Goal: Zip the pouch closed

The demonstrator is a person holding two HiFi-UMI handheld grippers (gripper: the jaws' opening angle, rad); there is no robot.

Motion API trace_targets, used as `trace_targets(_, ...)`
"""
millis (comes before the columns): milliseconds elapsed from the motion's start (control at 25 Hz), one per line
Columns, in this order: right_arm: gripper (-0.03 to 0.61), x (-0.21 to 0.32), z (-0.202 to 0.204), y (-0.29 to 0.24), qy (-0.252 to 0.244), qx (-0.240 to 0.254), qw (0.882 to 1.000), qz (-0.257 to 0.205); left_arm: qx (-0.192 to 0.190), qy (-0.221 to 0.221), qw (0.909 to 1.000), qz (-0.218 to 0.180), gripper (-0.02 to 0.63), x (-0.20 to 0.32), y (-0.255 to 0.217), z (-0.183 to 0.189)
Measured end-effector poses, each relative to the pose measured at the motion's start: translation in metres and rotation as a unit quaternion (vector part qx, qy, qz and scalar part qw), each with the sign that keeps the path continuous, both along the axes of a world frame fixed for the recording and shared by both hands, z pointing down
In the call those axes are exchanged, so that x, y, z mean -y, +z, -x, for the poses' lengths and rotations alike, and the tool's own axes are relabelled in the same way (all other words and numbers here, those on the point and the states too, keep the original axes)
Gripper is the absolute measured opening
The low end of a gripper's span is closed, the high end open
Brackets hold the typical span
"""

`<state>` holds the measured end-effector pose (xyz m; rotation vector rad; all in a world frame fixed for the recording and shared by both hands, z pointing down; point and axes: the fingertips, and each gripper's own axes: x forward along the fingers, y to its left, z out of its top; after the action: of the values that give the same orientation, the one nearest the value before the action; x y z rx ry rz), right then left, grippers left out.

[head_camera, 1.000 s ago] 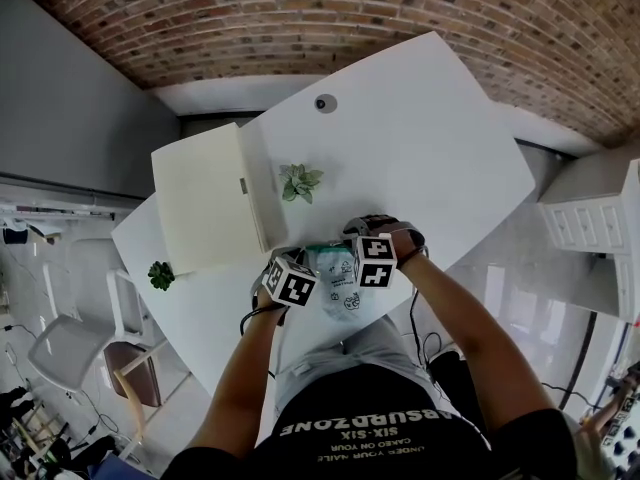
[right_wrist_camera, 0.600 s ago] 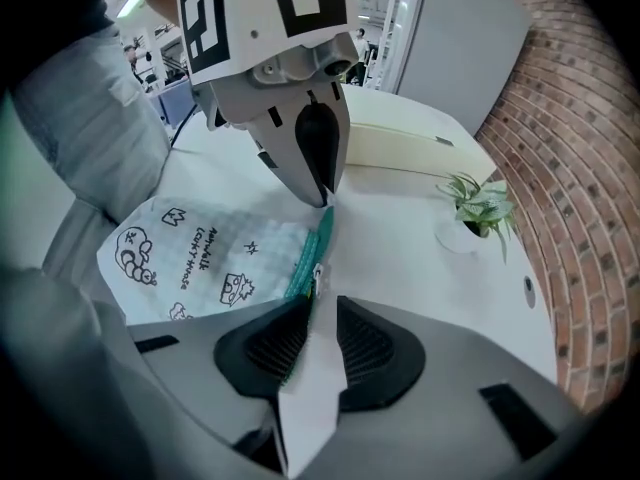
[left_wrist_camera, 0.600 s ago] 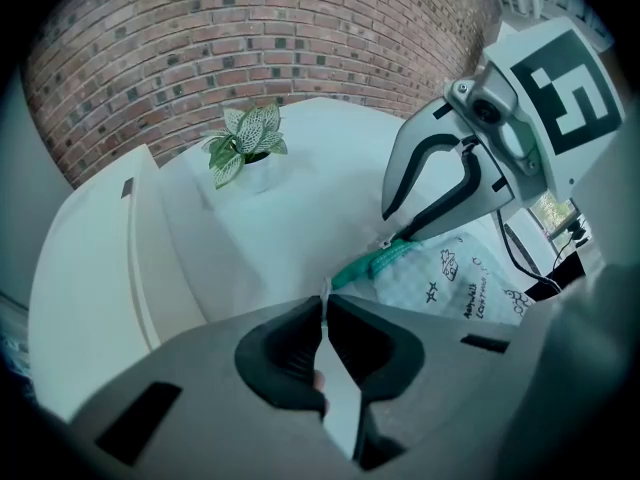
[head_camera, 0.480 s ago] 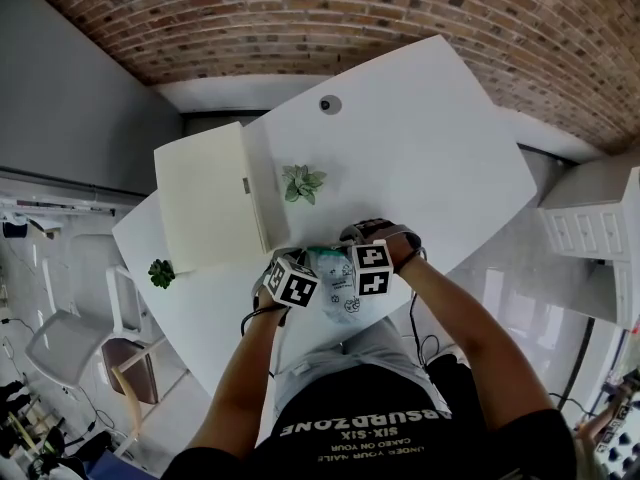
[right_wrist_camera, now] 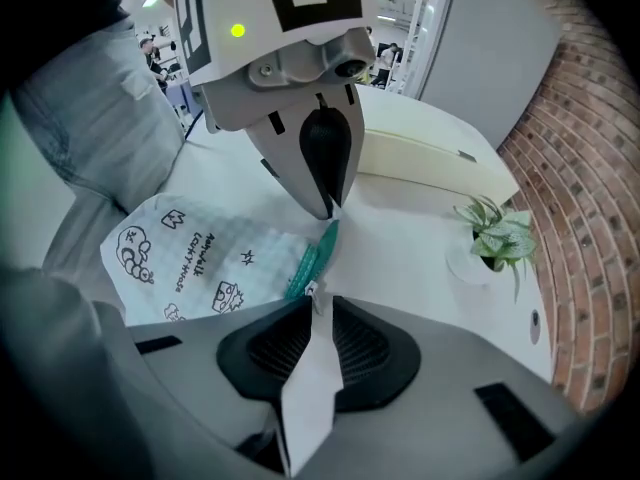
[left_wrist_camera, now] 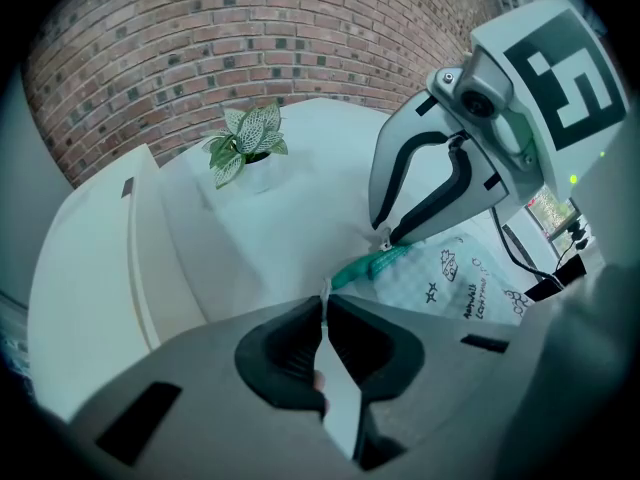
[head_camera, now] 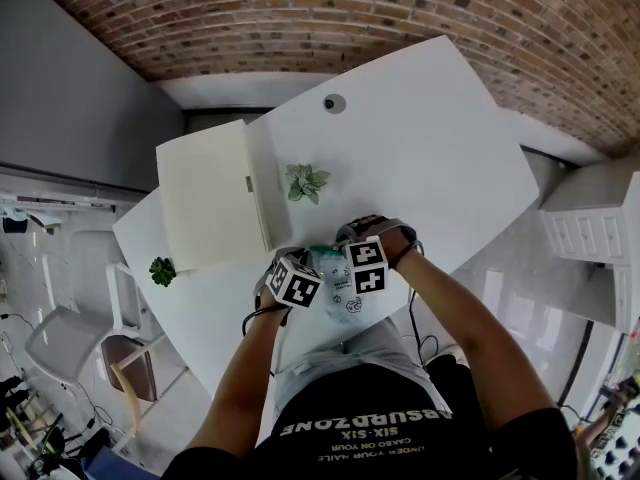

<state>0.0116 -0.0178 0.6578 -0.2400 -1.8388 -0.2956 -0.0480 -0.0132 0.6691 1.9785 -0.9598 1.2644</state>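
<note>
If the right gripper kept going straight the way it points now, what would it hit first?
Most likely the teal zipper of the pouch: the right gripper points steeply down with its fingers shut on the zipper pull, the table just beneath. Depth is hard to judge.

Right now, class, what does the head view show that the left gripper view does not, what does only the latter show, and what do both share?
Only the head view: a second small plant at the white table's edge, the table's cable grommet and the person's forearms. Only the left gripper view: the left hand-held gripper shut on the pouch's edge, and the right hand-held gripper closed at the teal zipper's end. Both: the pouch, the leafy potted plant, the cream box and the brick wall.
</note>
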Motion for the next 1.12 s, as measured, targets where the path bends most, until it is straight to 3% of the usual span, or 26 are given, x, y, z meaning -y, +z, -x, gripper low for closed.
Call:
trace_targets(280,0.021,-0.0056,-0.0003,0.0052,-0.051,-0.017,0.998,-0.009,0.0,0.001,1.0,0.0,0.025,-0.0004,0.0003,0.001)
trace_targets(600,0.0,-0.0067,-0.0026,0.0026,-0.023,-0.006,0.999,0.023,0.007,0.002,0.9999,0.007,0.025,0.0004,-0.0001,0.0008)
trace_targets(1120,0.0,-0.0056,-0.0062,-0.0008,-0.03,-0.005,0.999,0.018,0.01,0.004,0.9999,0.006,0.025,0.0004,0.002,0.0006)
